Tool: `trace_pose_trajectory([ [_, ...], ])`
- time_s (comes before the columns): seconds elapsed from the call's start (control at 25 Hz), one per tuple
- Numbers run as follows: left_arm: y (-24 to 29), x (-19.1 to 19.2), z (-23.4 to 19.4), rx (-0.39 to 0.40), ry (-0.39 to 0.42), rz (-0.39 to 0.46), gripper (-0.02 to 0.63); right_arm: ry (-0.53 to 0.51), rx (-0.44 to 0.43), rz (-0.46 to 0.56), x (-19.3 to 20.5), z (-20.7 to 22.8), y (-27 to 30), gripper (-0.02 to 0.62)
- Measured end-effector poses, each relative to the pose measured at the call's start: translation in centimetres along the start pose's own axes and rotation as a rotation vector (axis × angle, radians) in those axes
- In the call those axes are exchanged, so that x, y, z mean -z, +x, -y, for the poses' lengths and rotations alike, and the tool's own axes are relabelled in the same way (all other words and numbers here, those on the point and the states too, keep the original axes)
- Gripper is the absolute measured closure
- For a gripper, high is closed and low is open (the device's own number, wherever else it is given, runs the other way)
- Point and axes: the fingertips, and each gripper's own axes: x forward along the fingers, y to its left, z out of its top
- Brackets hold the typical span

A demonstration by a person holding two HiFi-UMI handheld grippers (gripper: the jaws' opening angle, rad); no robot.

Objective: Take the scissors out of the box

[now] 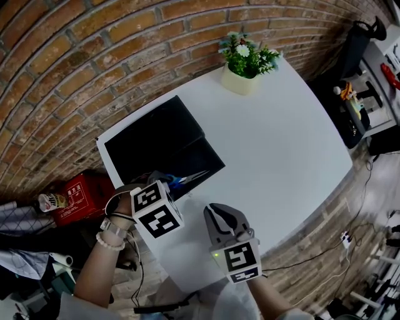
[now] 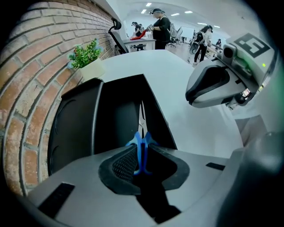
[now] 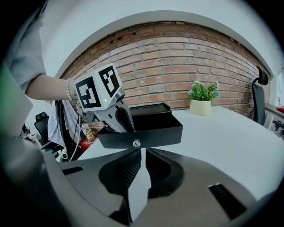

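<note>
Steeply down into the box (image 2: 120, 111), left tongs (image 2: 142, 154) tight on scissors (image 2: 137, 143); right tongs (image 3: 141, 166) together, empty.

Head view: even, soft light, no hard shadows; white table (image 1: 281, 144) is bright but not clipped; inside of the box (image 1: 156, 147) goes near black, detail lost; brick wall (image 1: 94, 56) courses bow hard from the wide lens; floor corners dim.
Left gripper view: ceiling lights (image 2: 147, 5) blow out; heavy black vignette round the rim; people at the back small and soft; scissors (image 2: 141, 148) handles read clean blue against the dark box.
Right gripper view: flat light, bricks sharp; your sleeve (image 3: 26, 53) smears at the left edge with a green cast below it; corners black.
</note>
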Motion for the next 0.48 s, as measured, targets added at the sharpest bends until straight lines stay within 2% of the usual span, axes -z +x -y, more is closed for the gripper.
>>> trace_pose_trajectory([
  [0.48,0.49,0.20,0.06,0.020,-0.031,-0.052,0.523,0.004,-0.013,0.006,-0.23,-0.21,0.22,0.537],
])
